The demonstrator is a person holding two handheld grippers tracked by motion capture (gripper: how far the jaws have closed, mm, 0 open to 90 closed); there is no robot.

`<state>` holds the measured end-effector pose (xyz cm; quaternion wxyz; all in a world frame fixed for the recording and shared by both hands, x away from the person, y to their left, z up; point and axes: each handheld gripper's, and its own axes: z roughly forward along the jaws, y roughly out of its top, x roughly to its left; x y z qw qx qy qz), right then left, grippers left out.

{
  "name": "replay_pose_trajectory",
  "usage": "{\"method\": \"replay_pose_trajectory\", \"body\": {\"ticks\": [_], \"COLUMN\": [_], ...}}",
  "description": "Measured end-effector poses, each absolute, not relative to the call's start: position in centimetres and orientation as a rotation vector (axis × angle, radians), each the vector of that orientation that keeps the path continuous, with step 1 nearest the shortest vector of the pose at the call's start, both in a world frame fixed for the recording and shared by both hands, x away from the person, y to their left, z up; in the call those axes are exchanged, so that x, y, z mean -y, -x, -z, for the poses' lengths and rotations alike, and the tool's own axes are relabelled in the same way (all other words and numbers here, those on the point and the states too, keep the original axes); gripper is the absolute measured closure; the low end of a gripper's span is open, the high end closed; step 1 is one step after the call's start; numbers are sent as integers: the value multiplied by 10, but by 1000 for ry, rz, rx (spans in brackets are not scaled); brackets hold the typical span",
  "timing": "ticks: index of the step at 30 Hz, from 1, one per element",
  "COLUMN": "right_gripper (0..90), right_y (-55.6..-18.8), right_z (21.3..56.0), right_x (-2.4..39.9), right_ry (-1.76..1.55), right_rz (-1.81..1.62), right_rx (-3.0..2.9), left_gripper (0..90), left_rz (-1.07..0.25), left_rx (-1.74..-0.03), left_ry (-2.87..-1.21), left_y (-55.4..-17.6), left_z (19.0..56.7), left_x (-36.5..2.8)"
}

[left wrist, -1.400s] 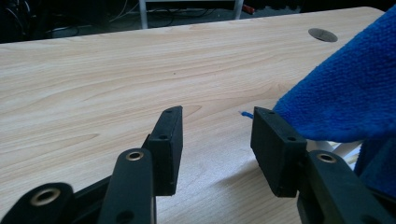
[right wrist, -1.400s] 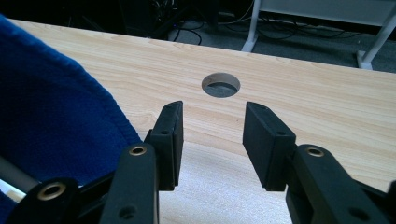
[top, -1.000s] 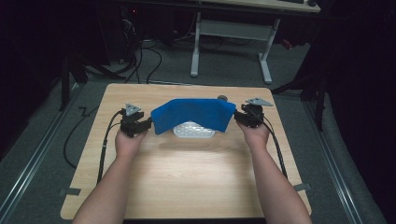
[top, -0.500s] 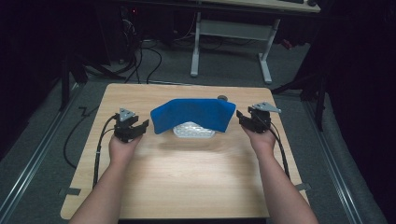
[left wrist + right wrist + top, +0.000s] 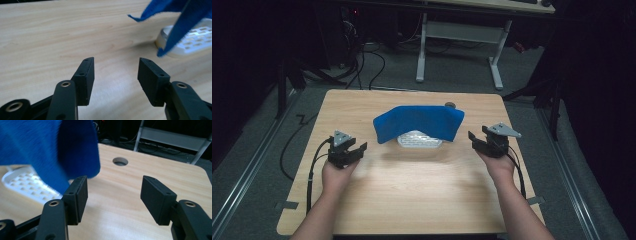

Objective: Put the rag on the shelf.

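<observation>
Blue cloth (image 5: 419,122): draped over white perforated tray (image 5: 419,140), ends hanging free
Left claw (image 5: 357,148): jaws apart, empty
Right claw (image 5: 474,138): jaws apart, empty

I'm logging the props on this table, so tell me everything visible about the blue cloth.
The blue cloth is a plain, fuzzy-looking fabric in solid blue, with no visible print. It is draped like a tent over a white perforated tray near the middle of the wooden table, covering the tray's far part, its ends hanging to either side. Neither gripper touches it; both sit apart, jaws open.
</observation>
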<state>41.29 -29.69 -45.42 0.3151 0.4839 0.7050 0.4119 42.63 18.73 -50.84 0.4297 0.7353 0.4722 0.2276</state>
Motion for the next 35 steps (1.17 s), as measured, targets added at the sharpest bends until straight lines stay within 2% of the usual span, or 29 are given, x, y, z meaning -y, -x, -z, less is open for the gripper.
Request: {"method": "replay_pose_trajectory", "body": {"ticks": [12,19,21,23,25,35], "right_gripper": [361,316,316,311,315,312], "right_y": [-345,-305,-293,-287,-286,-293], "right_z": [465,496,505,511,515,516], "right_x": [285,277,277,273,271,276], "right_ry": [-1185,-1171,-1186,-1149,-1141,-1214], "right_rz": [-1080,-1074,-1074,-1023,-1032,-1093], "right_rx": [-1882,-1927,-1930,-1994,-2022,-1998], "left_gripper": [453,423,433,419,417,417], "left_rz": [-506,-396,-351,-398,-466,-401], "left_rx": [-1075,-1000,-976,-889,-844,-967], "left_ry": [-1889,-1911,-1962,-2020,-2070,-1990], "left_y": [-361,-312,-300,-293,-293,-310], "left_z": [506,517,522,523,524,527], "left_x": [-166,-124,-109,-96,-89,-112]}}
